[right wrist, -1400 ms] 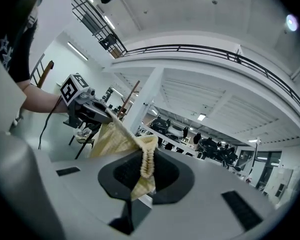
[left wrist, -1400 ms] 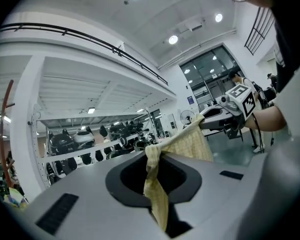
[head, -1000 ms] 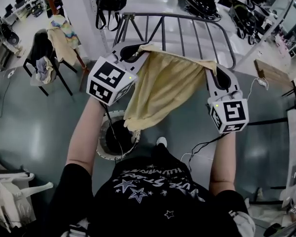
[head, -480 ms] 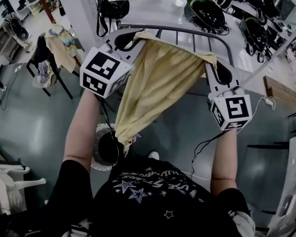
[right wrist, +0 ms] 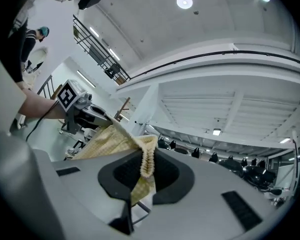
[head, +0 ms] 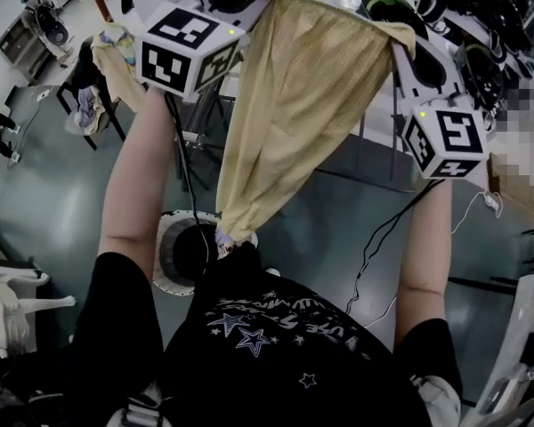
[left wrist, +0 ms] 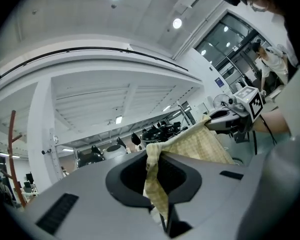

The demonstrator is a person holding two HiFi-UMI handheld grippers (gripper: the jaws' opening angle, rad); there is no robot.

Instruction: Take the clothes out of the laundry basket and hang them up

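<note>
Yellow checked fabric garment (head: 294,105) hangs high in front of the person, stretched between both grippers. Its lower end narrows down to the person's black shirt (head: 276,327). Round white laundry basket (head: 165,238) stands on the grey floor (head: 44,212), below the garment and a little to the left. Left gripper (left wrist: 160,204) is closed tight on the garment's left top corner. Right gripper (right wrist: 132,199) is closed tight on the right top corner, on its gathered edge.
</note>
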